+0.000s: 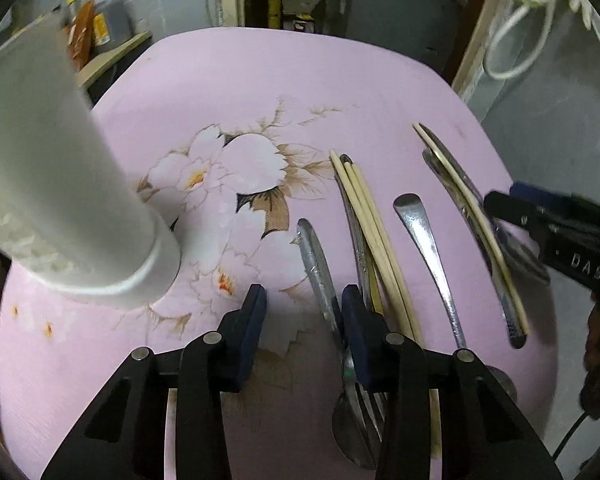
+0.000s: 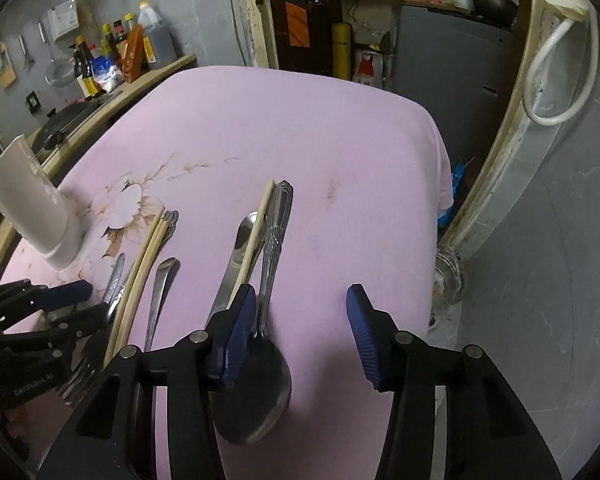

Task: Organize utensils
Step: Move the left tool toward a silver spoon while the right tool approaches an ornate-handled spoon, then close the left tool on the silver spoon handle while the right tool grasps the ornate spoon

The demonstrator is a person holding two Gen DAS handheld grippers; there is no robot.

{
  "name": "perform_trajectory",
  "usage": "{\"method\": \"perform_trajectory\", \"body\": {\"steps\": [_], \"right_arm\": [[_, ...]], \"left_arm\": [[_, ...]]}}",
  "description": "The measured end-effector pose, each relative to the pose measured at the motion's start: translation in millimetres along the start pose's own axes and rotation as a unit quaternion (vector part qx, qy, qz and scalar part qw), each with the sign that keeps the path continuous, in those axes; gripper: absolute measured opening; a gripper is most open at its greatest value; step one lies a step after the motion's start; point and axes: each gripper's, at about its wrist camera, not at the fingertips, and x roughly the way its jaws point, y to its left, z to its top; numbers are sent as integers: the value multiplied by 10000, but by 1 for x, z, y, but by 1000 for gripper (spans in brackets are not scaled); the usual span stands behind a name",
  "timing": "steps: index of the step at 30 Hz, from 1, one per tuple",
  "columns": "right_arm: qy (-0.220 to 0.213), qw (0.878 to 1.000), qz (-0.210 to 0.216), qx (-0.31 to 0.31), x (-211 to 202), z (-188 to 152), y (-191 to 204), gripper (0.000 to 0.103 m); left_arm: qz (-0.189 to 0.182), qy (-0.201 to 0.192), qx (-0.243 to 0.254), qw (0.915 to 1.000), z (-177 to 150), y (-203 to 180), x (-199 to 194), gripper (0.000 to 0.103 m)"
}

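Utensils are lying in a row on the pink table (image 2: 300, 128), right of a white cup (image 1: 60, 184). The left gripper (image 1: 304, 312) is hovering with jaws apart astride a knife (image 1: 318, 272), beside chopsticks (image 1: 364, 216). The right gripper (image 2: 300, 320) is hanging with jaws apart over a spoon (image 2: 260, 392), not clamping it.

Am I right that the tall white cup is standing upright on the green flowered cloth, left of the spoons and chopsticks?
Not quite: the cloth is pink, not green, as the right wrist view shows. The rest holds: the white cup stands on it, left of the spoons and chopsticks.
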Motion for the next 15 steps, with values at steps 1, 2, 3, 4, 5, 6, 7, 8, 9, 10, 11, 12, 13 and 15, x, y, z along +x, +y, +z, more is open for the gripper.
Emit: {"method": "perform_trajectory", "body": {"steps": [1, 2, 3, 4, 5, 6, 7, 8, 9, 10, 11, 12, 13, 15], "right_arm": [[33, 10000, -34, -60, 1, 2, 1, 45], [60, 9999, -87, -134, 2, 2, 3, 45], [84, 9996, -164, -235, 4, 3, 8, 45], [91, 9993, -215, -302, 5, 3, 10, 45], [113, 9986, -292, -424, 5, 2, 14, 45], [119, 9983, -328, -478, 6, 1, 16, 45], [134, 9975, -404, -569, 7, -1, 20, 45], [143, 9970, -453, -612, 7, -2, 21, 45], [147, 9964, -513, -654, 8, -3, 23, 44], [148, 9963, -541, -654, 7, -4, 23, 41], [149, 9964, -554, -628, 7, -4, 23, 35], [148, 9966, -568, -571, 6, -5, 21, 32], [143, 9969, -568, -526, 4, -6, 20, 24], [141, 9983, -481, -311, 0, -8, 13, 14]], "left_arm": [[16, 10, 27, 10000, 1, 1, 1, 35], [33, 35, 45, 10000, 2, 0, 2, 35], [42, 60, 58, 10000, 3, 1, 2, 34], [47, 71, 65, 9999, 2, 0, 4, 34], [55, 76, 62, 9999, 3, 0, 6, 31], [75, 78, 61, 9999, 3, 0, 6, 29], [110, 69, 71, 9999, 2, 2, 5, 27], [143, 59, 87, 9998, 2, 1, 5, 24], [187, 43, 100, 9998, 1, 3, 4, 20], [210, 23, 81, 9997, 1, -3, 11, 17], [196, 15, 29, 9998, 1, -2, 9, 15], [168, 14, -29, 9999, 2, 0, 9, 13], [140, 13, -102, 9998, 1, 3, 8, 12], [86, 5, -222, 9997, -1, 9, 5, 8]]}}
